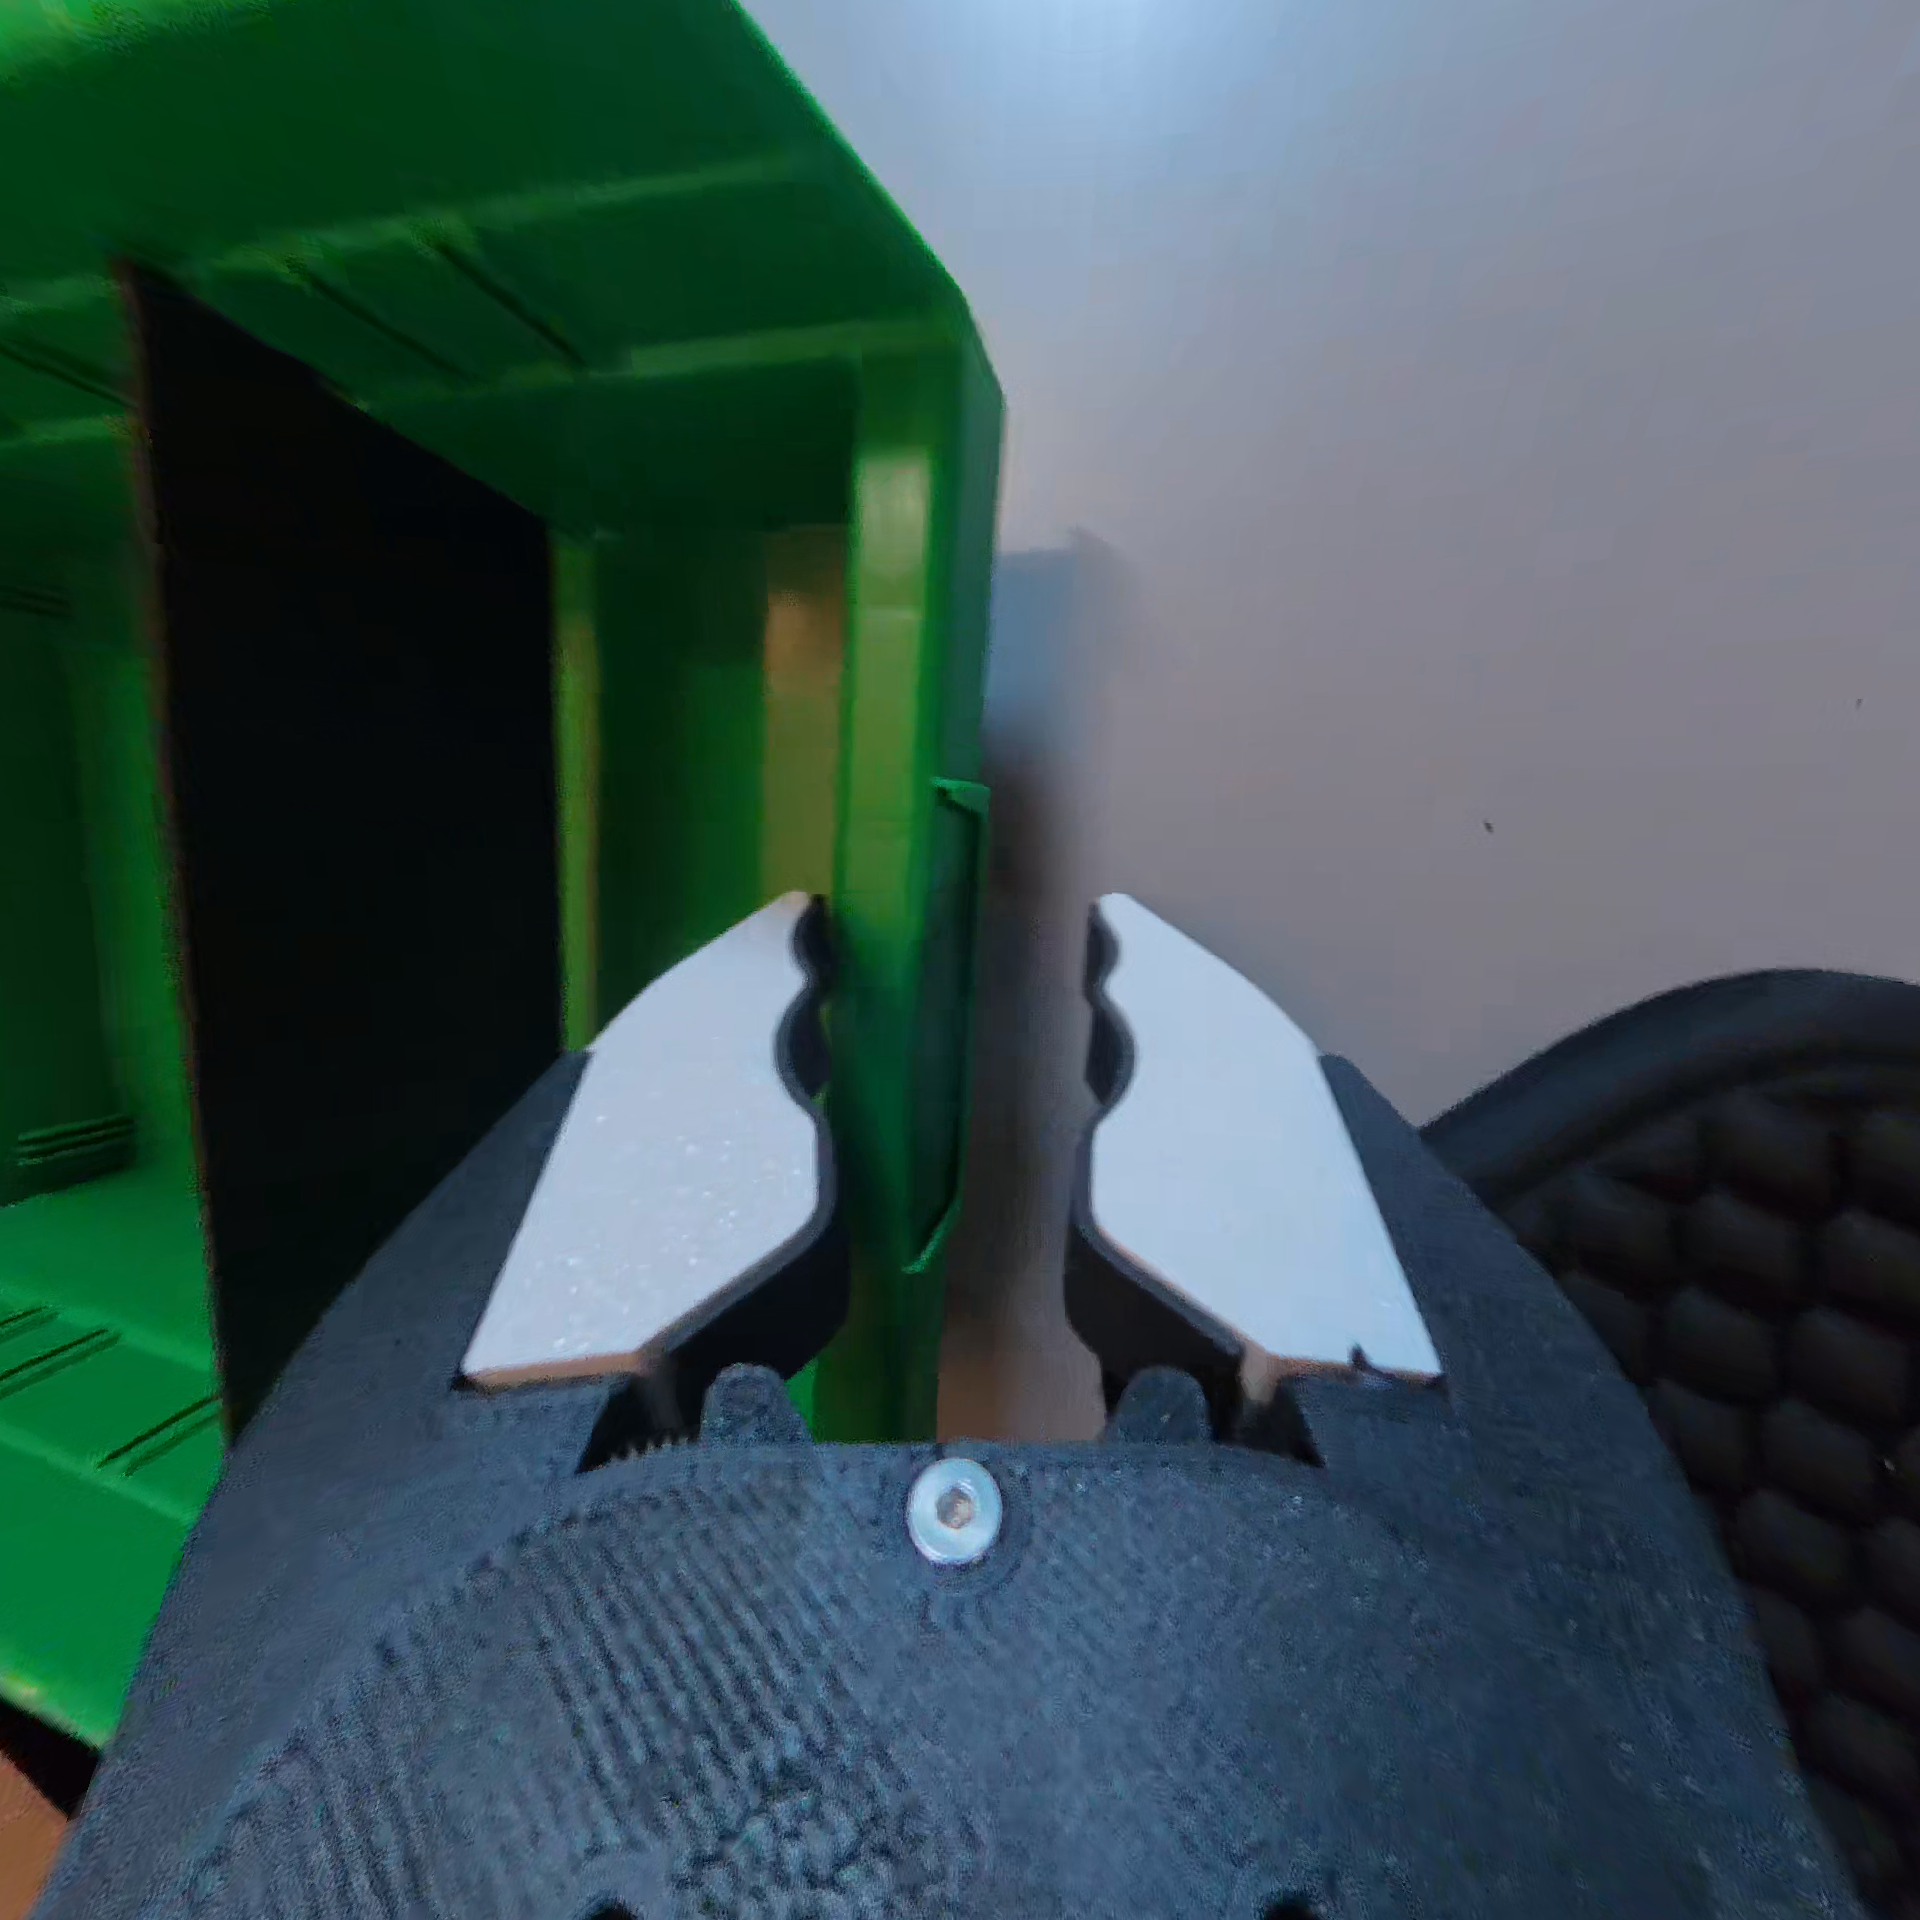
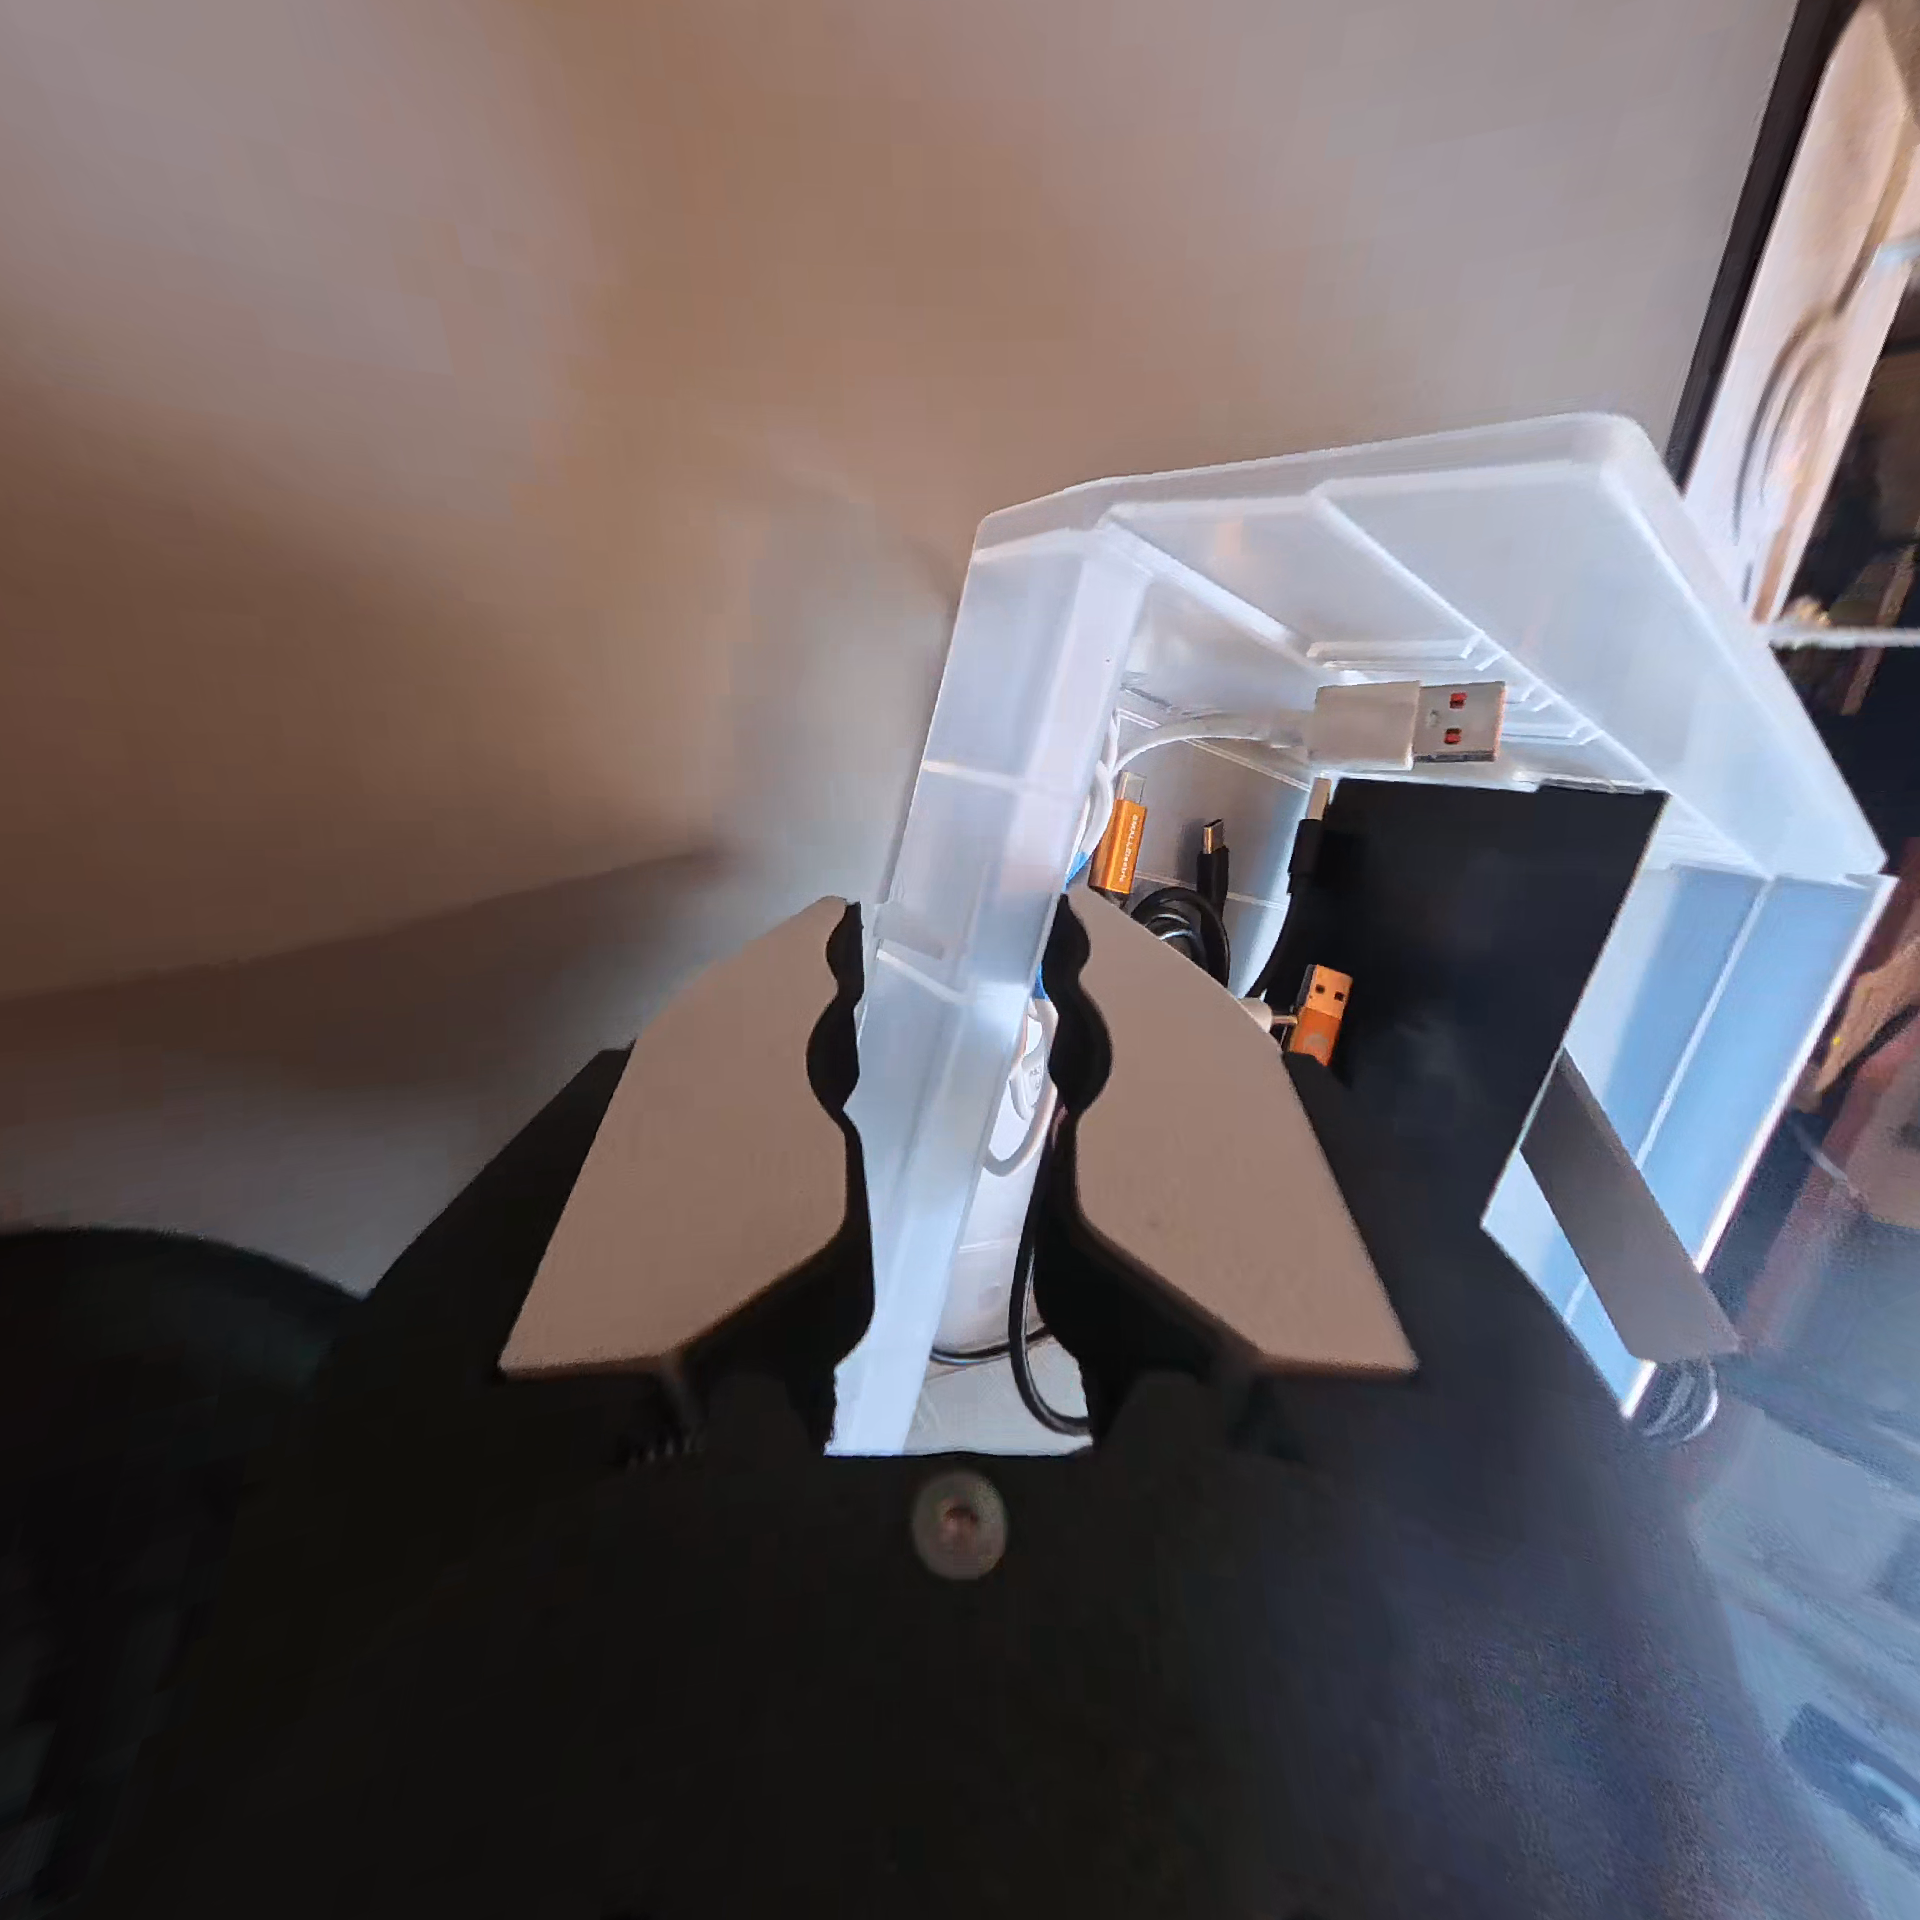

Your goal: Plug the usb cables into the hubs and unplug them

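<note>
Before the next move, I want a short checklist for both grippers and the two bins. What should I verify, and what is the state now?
1. Left gripper straddles the green bin wall: ok.
2. Left grip is firm: not ok, jaws open with a gap on the right side.
3. Right gripper straddles the clear bin wall: ok.
4. Right grip is firm: cannot tell, contact is not clear.
5. USB cables are in the clear bin, white USB plug on top: ok.
6. Hubs located: cannot tell, none in view.
</note>
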The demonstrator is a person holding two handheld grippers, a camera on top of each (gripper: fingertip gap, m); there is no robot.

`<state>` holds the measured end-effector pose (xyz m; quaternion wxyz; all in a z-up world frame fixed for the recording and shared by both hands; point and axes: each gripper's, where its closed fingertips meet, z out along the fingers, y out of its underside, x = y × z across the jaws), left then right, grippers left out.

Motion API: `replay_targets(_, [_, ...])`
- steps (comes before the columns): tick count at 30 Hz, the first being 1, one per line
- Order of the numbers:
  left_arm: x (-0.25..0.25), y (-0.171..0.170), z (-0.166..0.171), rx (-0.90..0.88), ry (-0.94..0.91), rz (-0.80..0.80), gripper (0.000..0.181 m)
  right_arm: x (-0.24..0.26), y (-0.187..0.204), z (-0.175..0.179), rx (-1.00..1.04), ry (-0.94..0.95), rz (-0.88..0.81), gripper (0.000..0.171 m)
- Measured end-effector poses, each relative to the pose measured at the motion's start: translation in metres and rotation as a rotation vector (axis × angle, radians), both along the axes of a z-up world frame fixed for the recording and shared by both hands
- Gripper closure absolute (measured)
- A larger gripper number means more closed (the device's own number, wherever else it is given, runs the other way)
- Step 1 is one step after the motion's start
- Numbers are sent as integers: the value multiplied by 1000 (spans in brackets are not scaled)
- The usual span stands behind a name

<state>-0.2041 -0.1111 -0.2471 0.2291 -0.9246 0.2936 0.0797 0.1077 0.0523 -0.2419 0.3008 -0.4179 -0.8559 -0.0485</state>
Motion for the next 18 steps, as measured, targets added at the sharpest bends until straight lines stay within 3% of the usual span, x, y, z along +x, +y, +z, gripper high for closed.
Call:
replay_targets(1, [-2, -2, -8, -43, 23, 2, 125, 2, -10, 0, 3, 9, 36, 138])
replay_targets(2, [-5, 4, -10, -27, 62, 0, 130, 4, -20, 0, -1, 19, 63, 138])
replay_targets(3, [-8, 9, -8, 2, 85, -10, 148, 5, -28, 1, -4, 33, 79, 138])
replay_targets(5, [-2, 16, -7, 21, 84, -40, 154, 7, -41, 4, -5, 94, 81, 139])
replay_targets(9, [27, 32, -7, 51, 129, -112, 154, 12, -70, 61, -267, 458, -58, 137])
replay_targets(13, [73, 56, -7, 71, 128, -288, 153, 67, -30, 124, -298, 812, -353, 136])
replay_targets(16, [102, 82, -5, 120, 150, -406, 152, 108, 3, 117, -365, 897, -564, 129])
replay_targets(18, [112, 100, 4, 199, 182, -398, 147, 123, 20, 101, -374, 894, -664, 122])
